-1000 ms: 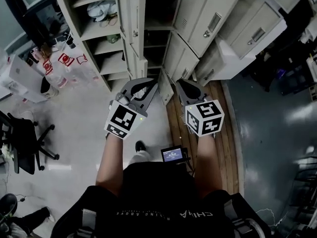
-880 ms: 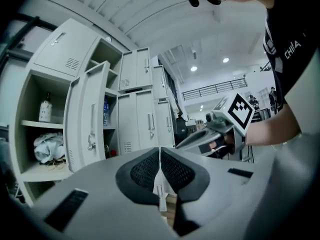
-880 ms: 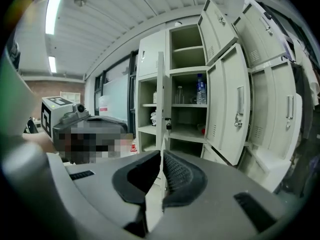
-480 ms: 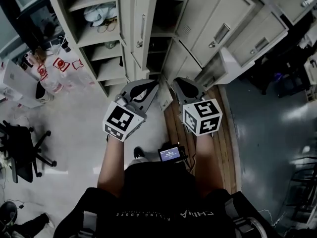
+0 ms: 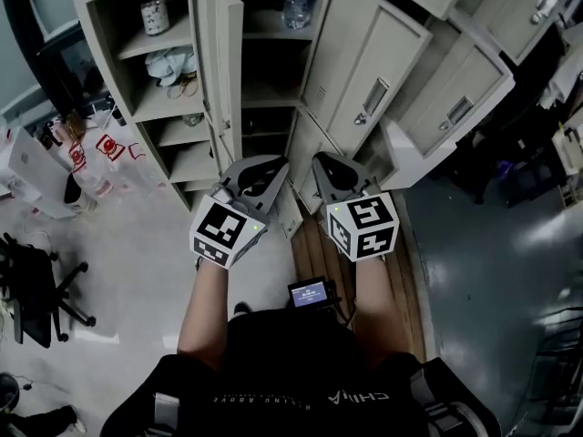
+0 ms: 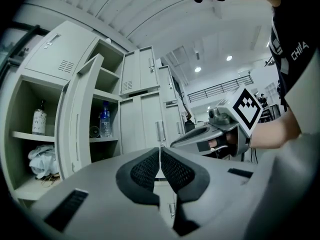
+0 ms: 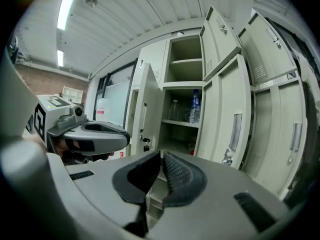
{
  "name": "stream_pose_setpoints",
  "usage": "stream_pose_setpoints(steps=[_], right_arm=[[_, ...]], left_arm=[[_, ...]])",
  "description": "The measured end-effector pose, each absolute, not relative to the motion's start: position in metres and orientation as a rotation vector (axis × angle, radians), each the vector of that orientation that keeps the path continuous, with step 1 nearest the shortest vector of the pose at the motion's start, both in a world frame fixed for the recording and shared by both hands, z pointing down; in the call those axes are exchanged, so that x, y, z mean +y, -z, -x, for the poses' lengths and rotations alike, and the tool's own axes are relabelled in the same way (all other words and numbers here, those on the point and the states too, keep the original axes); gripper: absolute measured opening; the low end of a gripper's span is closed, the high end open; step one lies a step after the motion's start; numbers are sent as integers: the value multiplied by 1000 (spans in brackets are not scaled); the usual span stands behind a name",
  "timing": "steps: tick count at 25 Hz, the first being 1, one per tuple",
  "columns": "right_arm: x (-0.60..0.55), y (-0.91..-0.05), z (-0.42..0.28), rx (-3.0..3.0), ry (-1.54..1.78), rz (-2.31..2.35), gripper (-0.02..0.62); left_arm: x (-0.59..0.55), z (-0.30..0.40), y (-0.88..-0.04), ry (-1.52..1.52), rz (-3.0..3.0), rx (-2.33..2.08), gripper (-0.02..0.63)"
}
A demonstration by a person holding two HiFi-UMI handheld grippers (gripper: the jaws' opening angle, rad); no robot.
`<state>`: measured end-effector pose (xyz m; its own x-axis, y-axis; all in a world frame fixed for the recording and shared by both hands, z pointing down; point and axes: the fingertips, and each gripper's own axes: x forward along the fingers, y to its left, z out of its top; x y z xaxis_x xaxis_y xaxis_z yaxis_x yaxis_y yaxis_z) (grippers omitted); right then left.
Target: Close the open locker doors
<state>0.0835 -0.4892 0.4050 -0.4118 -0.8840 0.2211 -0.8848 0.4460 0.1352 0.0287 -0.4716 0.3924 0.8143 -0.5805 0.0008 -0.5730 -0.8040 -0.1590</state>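
Locker doors [image 5: 219, 62] stand upright, swung out toward the person; left tool [image 6: 160, 155] and right tool [image 7: 161, 157] closed, empty

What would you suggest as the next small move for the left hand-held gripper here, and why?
I would probably carry the left hand-held gripper forward to the tall open door and lay its tip against the door's face. Its jaws are together with nothing between them, which suits pushing, and the door stands wide open ahead to its left, not yet touched.
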Motion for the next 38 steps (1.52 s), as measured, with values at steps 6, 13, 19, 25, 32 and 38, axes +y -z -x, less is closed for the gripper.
stream_pose_setpoints(steps=[6,13,19,25,32,38], right_arm=[[-501,-357,-110,-2450,136,-1546,41],[-521,-255,-125,-2474,395,-1589,41],[-531,-160,-142,-2420,590,-1674,41],[-532,-87,-169,-2323,724,-1772,41],[-534,-50,-223,-2294,681,-1901,41],[-549,-46,-253,-2373,522,-1872,155]], left_arm=[[-496,-53,-343,63,2791,917,25],[-522,-82,-253,-11,2717,897,25],[-540,-106,-172,-12,2598,879,25],[-550,-139,-111,-44,2554,794,25],[-552,-194,-76,-77,2599,677,26],[-549,-224,-68,-84,2644,625,114]])
